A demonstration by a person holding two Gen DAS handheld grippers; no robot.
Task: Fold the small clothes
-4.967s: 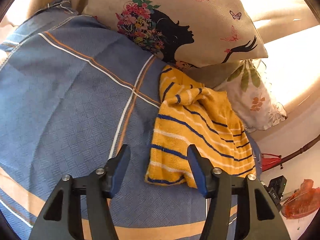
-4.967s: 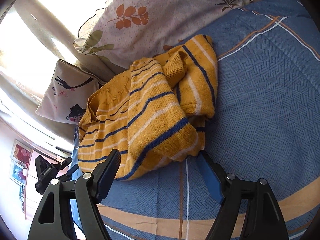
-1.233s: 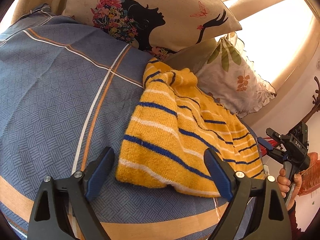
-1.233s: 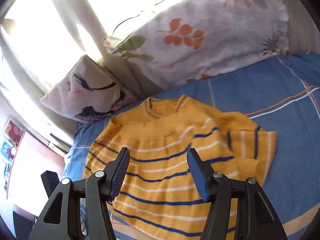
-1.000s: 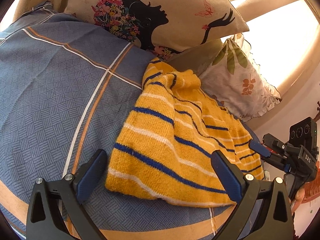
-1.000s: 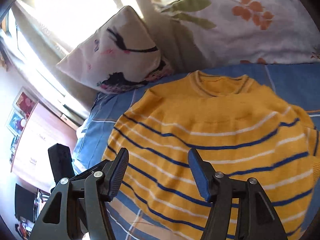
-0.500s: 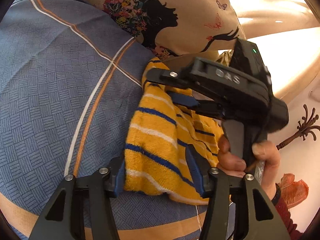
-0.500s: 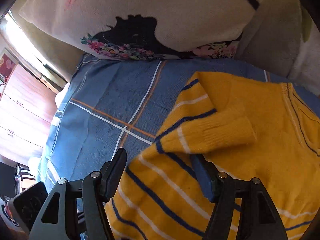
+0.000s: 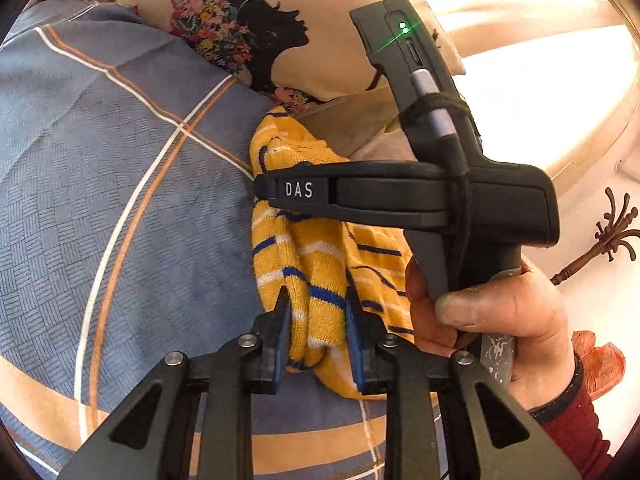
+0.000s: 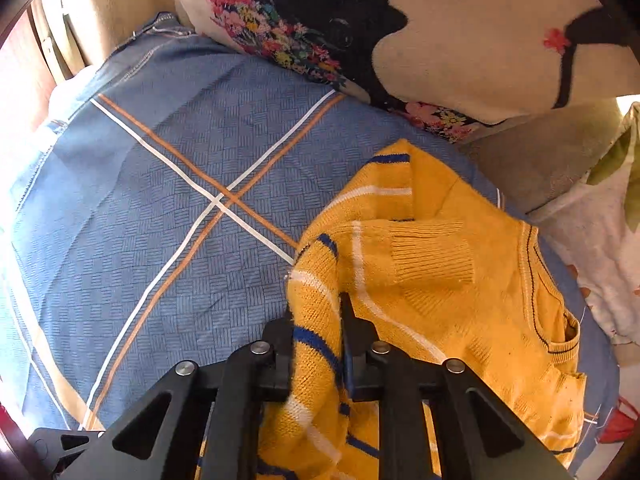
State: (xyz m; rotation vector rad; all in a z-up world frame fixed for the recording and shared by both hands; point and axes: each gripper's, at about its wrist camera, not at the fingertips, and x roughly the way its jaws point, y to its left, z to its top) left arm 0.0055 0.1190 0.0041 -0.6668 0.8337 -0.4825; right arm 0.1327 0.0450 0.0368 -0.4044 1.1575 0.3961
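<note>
A yellow knit sweater with blue and white stripes lies on the blue bedspread, its cuffed sleeve folded over the chest. My left gripper has the sweater's bunched hem between its pads, and its jaws are closing on it. My right gripper is closing on the sweater's striped side edge, with the fabric pinched between its fingers. In the left wrist view the right gripper reaches across the sweater from the right, held by a hand.
A cream pillow printed with a black silhouette and flowers leans at the head of the bed. A white floral pillow stands to its right. The bedspread stretches left of the sweater. A red sleeve shows at the lower right.
The left jaws came together on the sweater's hem. The right gripper swung in from the far right, over the sweater to its side edge, tilted down, and closed on the fabric.
</note>
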